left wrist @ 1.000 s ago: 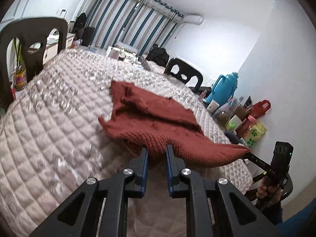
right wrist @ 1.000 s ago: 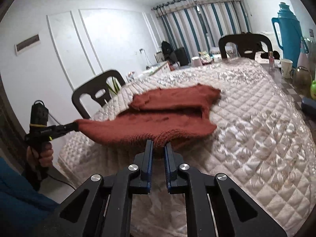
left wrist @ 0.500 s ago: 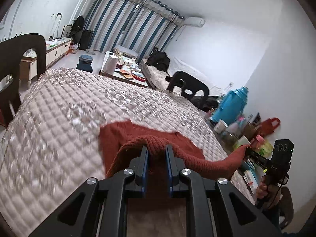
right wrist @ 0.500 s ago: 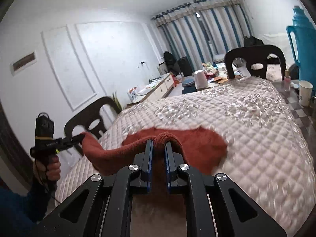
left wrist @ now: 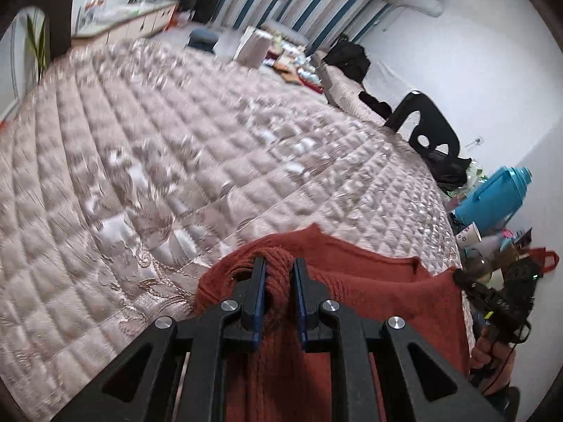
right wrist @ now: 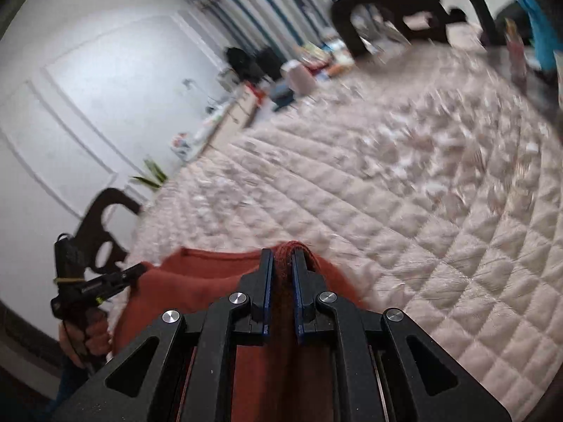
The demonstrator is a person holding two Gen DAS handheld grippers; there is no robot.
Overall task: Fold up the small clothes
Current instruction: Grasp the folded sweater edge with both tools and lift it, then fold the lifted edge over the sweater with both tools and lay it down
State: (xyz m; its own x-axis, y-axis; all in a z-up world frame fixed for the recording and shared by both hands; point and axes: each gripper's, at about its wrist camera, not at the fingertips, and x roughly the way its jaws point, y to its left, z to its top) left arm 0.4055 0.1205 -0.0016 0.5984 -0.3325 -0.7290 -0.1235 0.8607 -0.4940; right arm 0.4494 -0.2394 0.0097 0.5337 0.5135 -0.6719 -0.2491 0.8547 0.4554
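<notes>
Left tongs (left wrist: 276,267) clamped on a bunched ridge of rust-red knit, blue pads pressed against the yarn on both sides. Right tongs (right wrist: 282,258) likewise clamped on a second bunch of the same small sweater (left wrist: 380,295), a dark strip of knit running back between the 2 pads. Each pair also caught by the other wrist camera: right tongs at the sweater's far corner in the left view, left tongs at the opposite corner in the right view, a hand (right wrist: 84,334) wrapped round the grip.

Sweater stretched between the 2 grips at the near edge of the quilted table (left wrist: 147,147), with its upper margin showing beyond the tips and the rest hanging below and behind them, mostly hidden by the tool bodies. Beyond the sweater, only bare quilt; off its right corner in the left view, a blue thermos (left wrist: 492,200), a paper cup (left wrist: 469,235) and small clutter; farther past the quilt, dark chairs (right wrist: 404,3) and striped curtains.

Step in hand, judged: carrying a gripped edge over for a fold, both views smeared by travel. Next move, judged: lowering both corners together onto the quilt, level with each other, keeping tension so that the edge lands straight, then parting both tongs only once the knit lies flat. Alignment with any layer beneath not checkable from here.
</notes>
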